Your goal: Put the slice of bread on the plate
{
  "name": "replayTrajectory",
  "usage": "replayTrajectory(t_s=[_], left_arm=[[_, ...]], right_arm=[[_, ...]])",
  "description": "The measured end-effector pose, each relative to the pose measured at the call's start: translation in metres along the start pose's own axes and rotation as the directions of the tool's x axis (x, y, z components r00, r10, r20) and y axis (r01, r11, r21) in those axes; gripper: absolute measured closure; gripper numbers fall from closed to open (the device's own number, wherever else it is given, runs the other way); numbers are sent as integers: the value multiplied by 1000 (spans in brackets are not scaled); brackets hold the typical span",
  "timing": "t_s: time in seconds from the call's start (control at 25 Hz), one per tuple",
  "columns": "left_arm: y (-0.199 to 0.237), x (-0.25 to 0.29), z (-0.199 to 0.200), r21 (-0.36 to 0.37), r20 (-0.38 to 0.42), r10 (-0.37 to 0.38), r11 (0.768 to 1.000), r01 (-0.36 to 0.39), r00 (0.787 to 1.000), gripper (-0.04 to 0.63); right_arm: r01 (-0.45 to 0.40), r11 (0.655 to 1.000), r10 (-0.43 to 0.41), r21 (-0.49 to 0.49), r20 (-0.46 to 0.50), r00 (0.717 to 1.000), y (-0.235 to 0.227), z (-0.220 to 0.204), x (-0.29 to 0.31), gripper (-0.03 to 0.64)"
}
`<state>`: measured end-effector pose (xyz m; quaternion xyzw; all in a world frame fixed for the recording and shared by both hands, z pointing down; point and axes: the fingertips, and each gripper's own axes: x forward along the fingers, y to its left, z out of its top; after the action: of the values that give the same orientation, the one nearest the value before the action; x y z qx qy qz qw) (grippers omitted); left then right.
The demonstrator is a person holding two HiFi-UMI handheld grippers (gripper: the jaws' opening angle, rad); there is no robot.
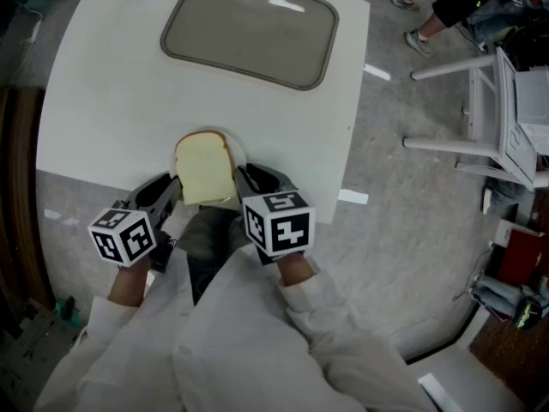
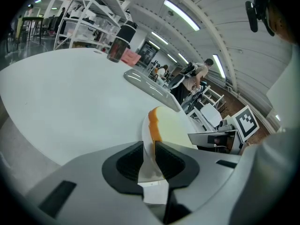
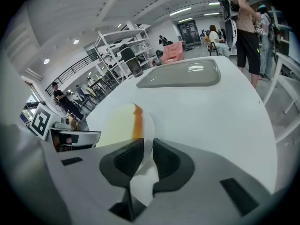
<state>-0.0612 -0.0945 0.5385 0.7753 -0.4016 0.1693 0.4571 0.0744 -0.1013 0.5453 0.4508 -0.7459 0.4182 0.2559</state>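
Head view: the left hand-held gripper (image 1: 171,189) at 9 o'clock and the right hand-held gripper (image 1: 247,178) at 3 pinch the plate (image 1: 240,154) under the bread (image 1: 204,168), so keep it level.

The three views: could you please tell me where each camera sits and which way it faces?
Head view: on the person's head, steeply down at table, bread, tray; left gripper, right gripper, sleeves show.
Left gripper view: on that gripper, along its jaws, shut on the plate rim, across the table.
Right gripper view: mirrored, jaws shut on the opposite rim.
All share bread, plate, tray.
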Motion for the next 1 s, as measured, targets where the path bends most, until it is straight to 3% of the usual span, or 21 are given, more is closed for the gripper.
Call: replayTrajectory(t_s=[1.0], left_arm=[[-32, 10, 37, 89, 26, -30, 996, 28, 999, 512]], right_arm=[[36, 999, -34, -22, 80, 996, -13, 24, -34, 546]])
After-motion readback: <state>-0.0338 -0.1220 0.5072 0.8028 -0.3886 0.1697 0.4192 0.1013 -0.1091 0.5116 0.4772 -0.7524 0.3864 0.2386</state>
